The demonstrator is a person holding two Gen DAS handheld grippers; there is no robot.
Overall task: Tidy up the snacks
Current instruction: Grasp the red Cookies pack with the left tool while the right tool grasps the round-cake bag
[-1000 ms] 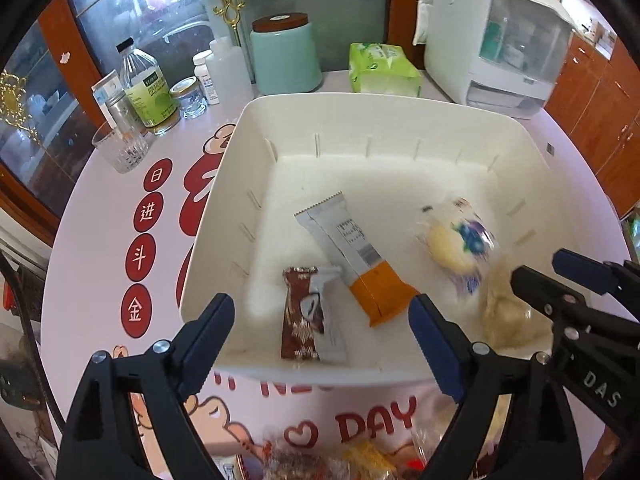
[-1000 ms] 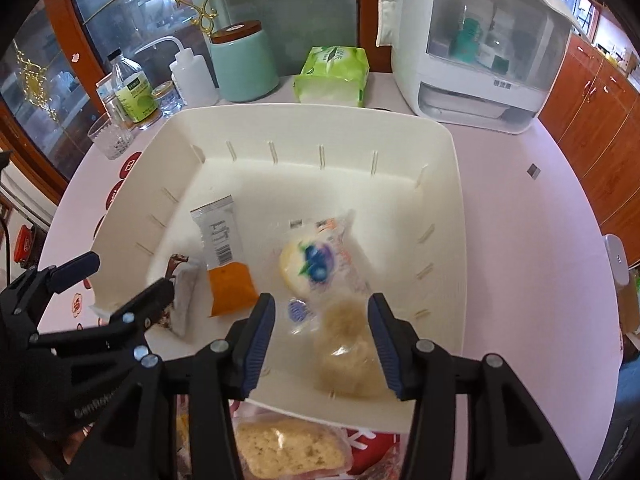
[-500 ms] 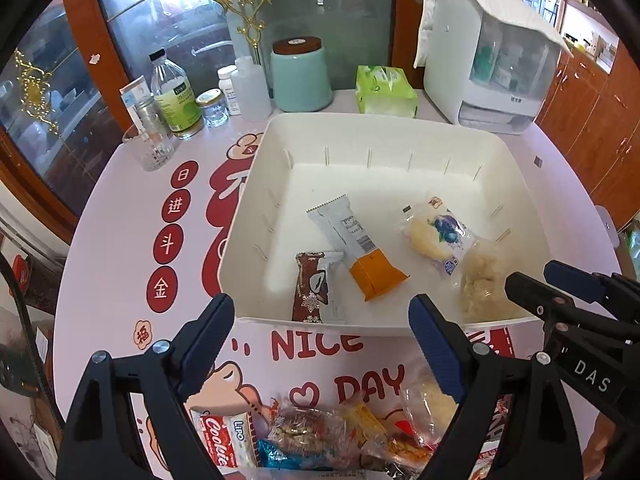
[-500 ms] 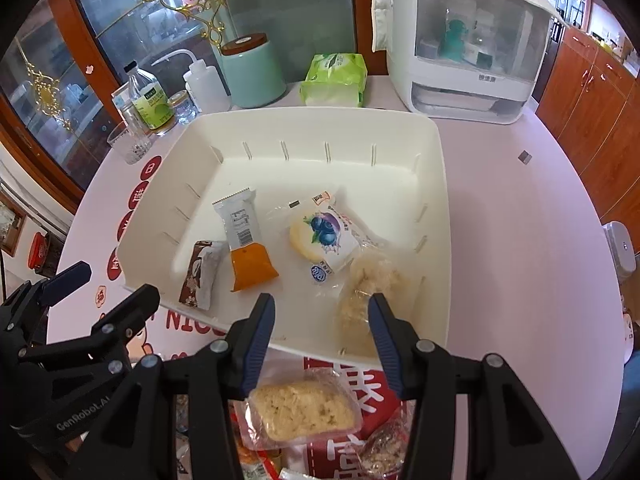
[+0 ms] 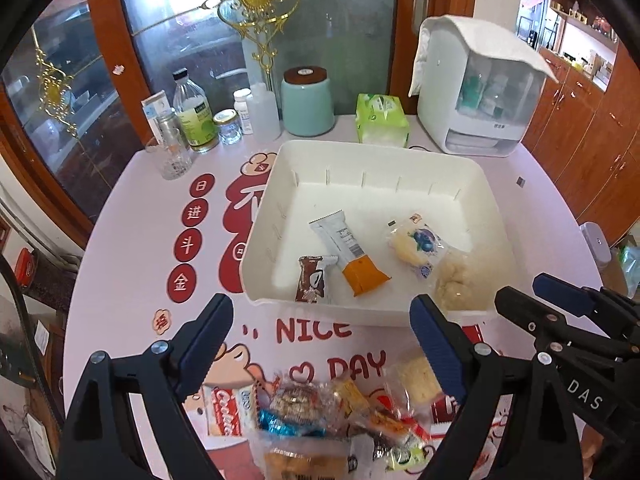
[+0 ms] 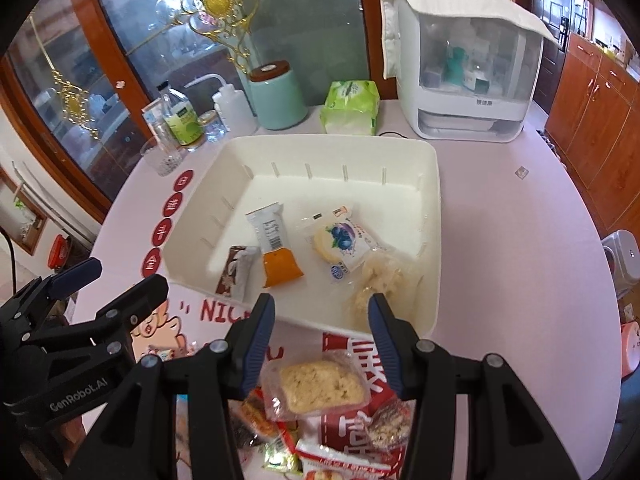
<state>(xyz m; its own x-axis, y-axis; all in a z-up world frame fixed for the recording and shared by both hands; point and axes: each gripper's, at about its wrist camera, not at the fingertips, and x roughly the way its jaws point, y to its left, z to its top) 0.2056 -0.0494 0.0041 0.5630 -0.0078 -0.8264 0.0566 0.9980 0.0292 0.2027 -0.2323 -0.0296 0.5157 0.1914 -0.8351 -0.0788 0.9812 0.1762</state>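
Both my claws have drawn back empty: left gripper (image 5: 320, 332) spread wide, right gripper (image 6: 322, 326) half-spread. Ahead, the bin (image 5: 372, 152) holds four snacks; below me lies the unsorted snack pile (image 5: 320, 412), next to collect.

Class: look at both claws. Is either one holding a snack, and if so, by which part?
Nothing is held. The left claw and right claw both stand open and empty above the loose snacks, near the bin.
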